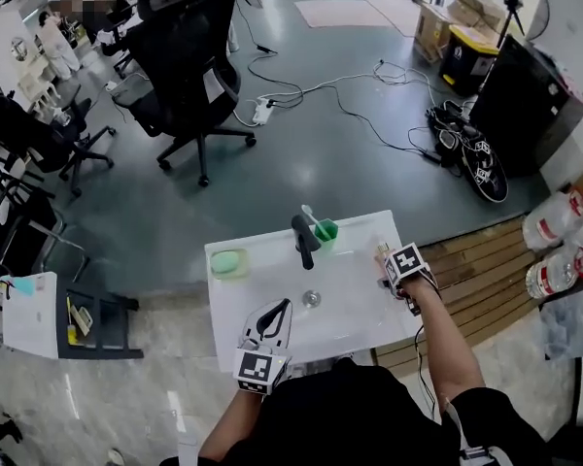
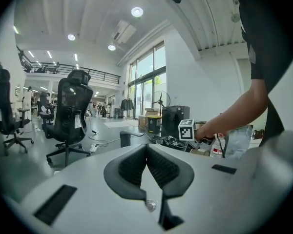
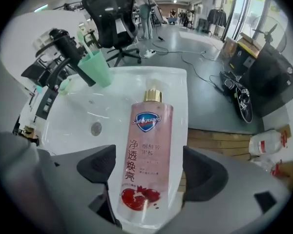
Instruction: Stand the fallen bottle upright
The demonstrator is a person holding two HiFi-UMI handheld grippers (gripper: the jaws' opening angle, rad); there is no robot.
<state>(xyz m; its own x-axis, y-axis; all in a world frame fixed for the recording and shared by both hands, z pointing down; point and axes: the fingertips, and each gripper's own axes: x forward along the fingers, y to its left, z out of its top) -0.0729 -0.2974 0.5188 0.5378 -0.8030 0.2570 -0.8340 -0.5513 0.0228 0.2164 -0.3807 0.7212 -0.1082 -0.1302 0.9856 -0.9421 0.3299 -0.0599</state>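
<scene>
Straddling the fallen bottle (image 3: 149, 126) on the sink (image 3: 136, 79) rim, the right gripper (image 3: 149, 165) is held wide-jawed, unclamped; closure is judged required next. Jaws of the left gripper (image 2: 147, 149) are seen together.

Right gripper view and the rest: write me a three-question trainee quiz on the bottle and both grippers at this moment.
1. True or false: the bottle lies between the fingers of the right gripper, with a gap on each side.
2. Where does the bottle lie? A: in the basin over the drain. B: on the right edge of the sink. C: on the floor.
3. Fill in: the fingers of the left gripper are ____, with nothing between them.

Key: 1 true; 2 B; 3 together.
</scene>
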